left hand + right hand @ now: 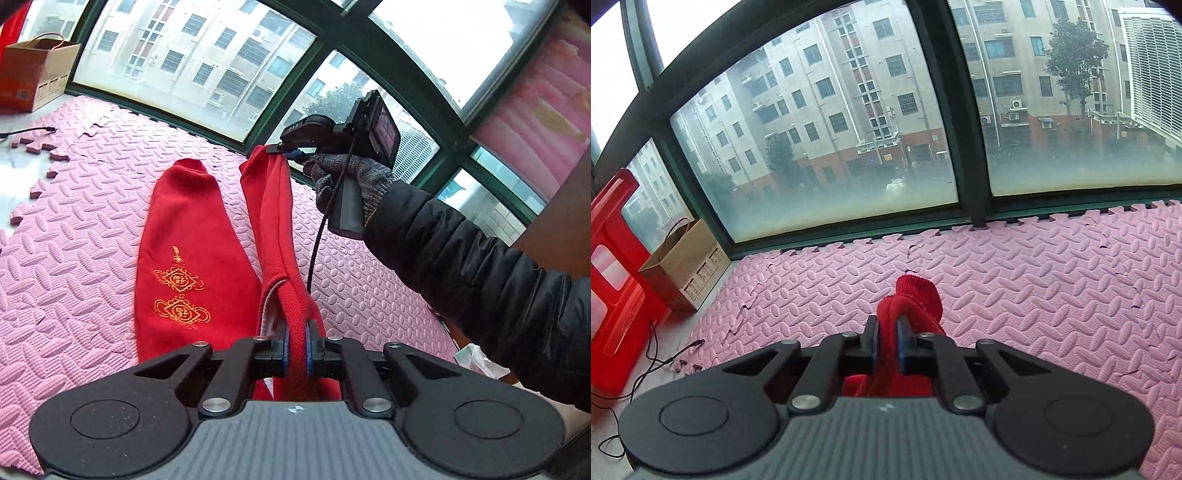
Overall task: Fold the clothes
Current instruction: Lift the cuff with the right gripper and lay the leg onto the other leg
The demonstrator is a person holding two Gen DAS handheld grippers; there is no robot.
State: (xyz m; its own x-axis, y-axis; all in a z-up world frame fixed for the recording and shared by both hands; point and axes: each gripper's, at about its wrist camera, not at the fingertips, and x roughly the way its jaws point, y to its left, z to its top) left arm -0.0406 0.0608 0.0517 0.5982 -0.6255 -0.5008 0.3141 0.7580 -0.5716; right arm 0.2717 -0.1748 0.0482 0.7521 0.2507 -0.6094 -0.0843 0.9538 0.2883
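Red trousers (184, 258) with a gold knot print lie partly on the pink foam mat (74, 229). One leg rests flat; the other leg (273, 221) is lifted and stretched taut between both grippers. My left gripper (296, 341) is shut on the red fabric at its near end. In the left wrist view, my right gripper (286, 150), held by a gloved hand (351, 177), pinches the leg's far end above the mat. The right wrist view shows my right gripper (886, 341) shut on bunched red cloth (916, 299).
A large window (820, 129) with a dark green frame runs along the mat's far edge. A cardboard box (683, 266) and a red plastic stool (617, 280) stand at the left, with a black cable (653, 365) on the floor. A black-sleeved arm (480, 269) crosses the right.
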